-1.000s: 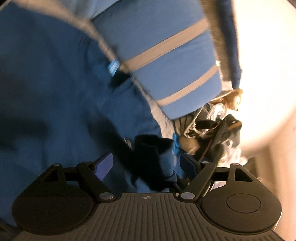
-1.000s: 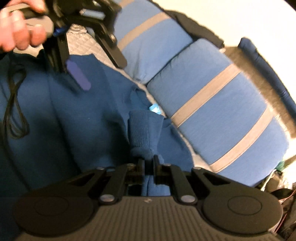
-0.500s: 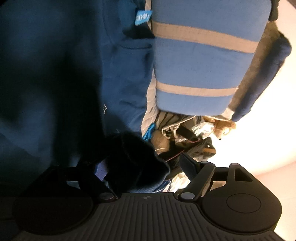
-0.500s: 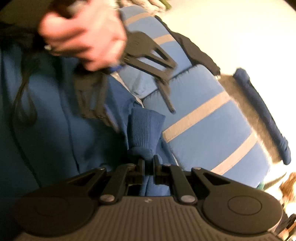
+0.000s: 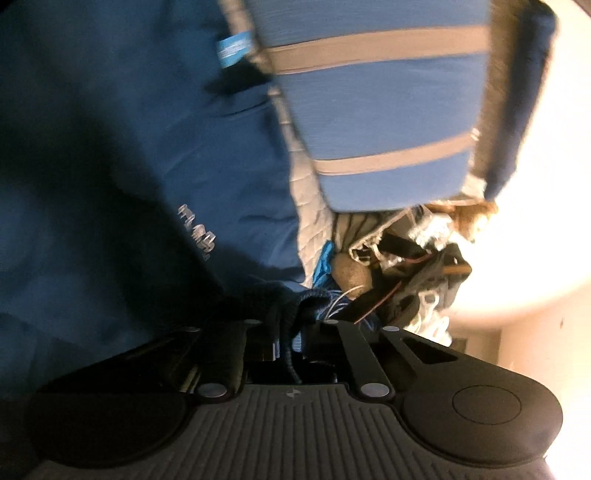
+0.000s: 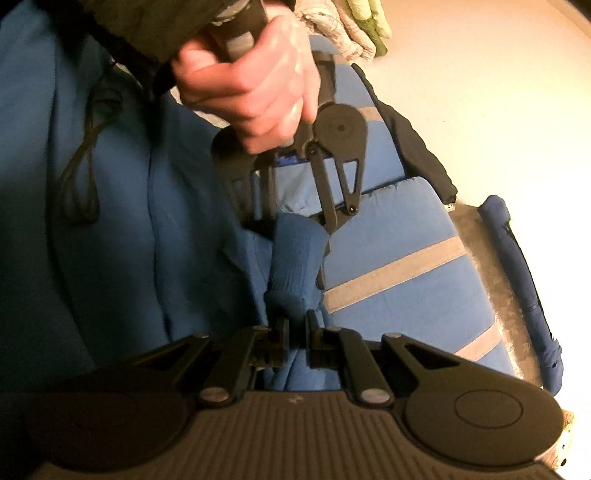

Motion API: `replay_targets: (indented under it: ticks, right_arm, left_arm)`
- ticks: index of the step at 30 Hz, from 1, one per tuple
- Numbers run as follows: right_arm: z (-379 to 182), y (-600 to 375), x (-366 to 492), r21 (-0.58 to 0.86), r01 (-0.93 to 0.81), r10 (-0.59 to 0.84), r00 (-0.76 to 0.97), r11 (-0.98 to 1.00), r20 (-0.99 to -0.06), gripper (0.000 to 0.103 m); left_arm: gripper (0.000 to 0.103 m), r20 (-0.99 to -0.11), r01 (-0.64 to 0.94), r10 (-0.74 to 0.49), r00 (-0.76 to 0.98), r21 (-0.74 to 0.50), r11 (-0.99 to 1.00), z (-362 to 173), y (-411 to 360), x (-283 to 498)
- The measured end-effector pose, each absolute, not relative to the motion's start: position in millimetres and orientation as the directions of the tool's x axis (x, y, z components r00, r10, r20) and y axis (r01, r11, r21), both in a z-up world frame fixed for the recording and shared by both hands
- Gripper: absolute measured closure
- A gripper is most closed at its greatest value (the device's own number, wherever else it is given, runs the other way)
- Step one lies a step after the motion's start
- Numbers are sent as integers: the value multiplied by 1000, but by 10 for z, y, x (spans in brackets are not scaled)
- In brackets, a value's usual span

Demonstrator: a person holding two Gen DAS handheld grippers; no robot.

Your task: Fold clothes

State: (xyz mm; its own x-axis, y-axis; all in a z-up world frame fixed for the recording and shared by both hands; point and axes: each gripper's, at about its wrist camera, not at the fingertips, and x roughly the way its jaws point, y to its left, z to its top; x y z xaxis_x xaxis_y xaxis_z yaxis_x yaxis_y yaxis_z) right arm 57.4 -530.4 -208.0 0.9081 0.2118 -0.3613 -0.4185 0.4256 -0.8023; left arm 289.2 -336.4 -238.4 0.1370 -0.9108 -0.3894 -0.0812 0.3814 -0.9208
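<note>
A dark blue sweatshirt (image 5: pixel 155 155) of soft, matte knit lies spread over a quilted pale bedcover (image 5: pixel 310 206), its neck label (image 5: pixel 234 51) a small light-blue tab near the collar and pale printed lettering (image 5: pixel 197 230) across the chest. Beside it sit two blue cushions (image 6: pixel 402 269), smooth-woven and crossed by flat grey bands.

The left gripper (image 5: pixel 291 339), black and matte with a ribbed grey body, has its jaws drawn together on a dark, bunched fold of the sweatshirt's ribbed cuff (image 5: pixel 266 299); the fabric is pinched between the pads. In the right wrist view a bare hand (image 6: pixel 251 88) wraps the left gripper's handle from above, a dark sleeve (image 6: pixel 147 26) at the wrist, the tool angled down toward the garment.

The right gripper (image 6: pixel 296 332) is clamped on the ribbed cuff of a sleeve (image 6: pixel 295 258), its jaws just easing apart with the fabric still between them. That cuff stands up as a rounded tube, its long axis running away from the camera toward the left gripper's fingers (image 6: pixel 334 218), which meet its far end. The sweatshirt's body spreads to the left of both tools. A black cord (image 6: pixel 79 177) loops across the cloth at left. A rolled navy cloth (image 6: pixel 517 280) lies along the bed's far edge, and blurred clutter (image 5: pixel 406 266) sits past the cushions.
</note>
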Motion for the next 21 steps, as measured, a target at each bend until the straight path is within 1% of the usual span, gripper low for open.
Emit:
replay_targets:
  ticks: [1,2,3,4,5,7,9,11,13,16,21]
  right_arm:
    - [-2068,-5309,572,-803,-409,205,912,434,-354,71]
    - [-2047,-5326,585,-794,-400,195,916,457,-349,62]
    - [-2025,-5345,598,-785,-391,185,920,481,-345,56]
    - [-2003,-5381,621,-770,-382,173,923,510,-344,38]
    - [-1980,-5419,645,-755,-373,160,926,540,-343,24]
    - [-1949,-5546,693,-711,-369,143,922,598,-359,22]
    - [-1928,-5710,748,-656,-364,111,913,661,-394,19]
    - [-1928,-5904,744,-608,-345,81,905,715,-418,13]
    - [-1929,-6121,756,-556,-327,55,892,764,-450,10]
    - [-1971,-6424,725,-502,-298,32,882,812,-470,3]
    - [-2145,-6779,669,-434,-260,-18,841,863,-540,0]
  left_arm:
    - [98,-388,-43,-910,146,-921,386,-2311,-3363,2889]
    - [98,-386,-5,-909,155,-921,390,-2237,-3363,2885]
    - [98,-386,31,-908,164,-918,395,-2166,-3364,2880]
    - [98,-385,66,-906,174,-914,401,-2096,-3366,2873]
    - [98,-385,97,-905,183,-909,406,-2035,-3368,2864]
    - [98,-384,153,-901,199,-896,416,-1923,-3367,2841]
    - [98,-381,200,-899,214,-884,422,-1830,-3353,2814]
    - [98,-385,238,-893,231,-868,436,-1745,-3352,2795]
    - [98,-388,269,-887,251,-852,449,-1674,-3340,2772]
    - [98,-378,289,-885,273,-845,450,-1593,-3320,2761]
    - [98,-347,291,-889,299,-854,431,-1474,-3279,2767]
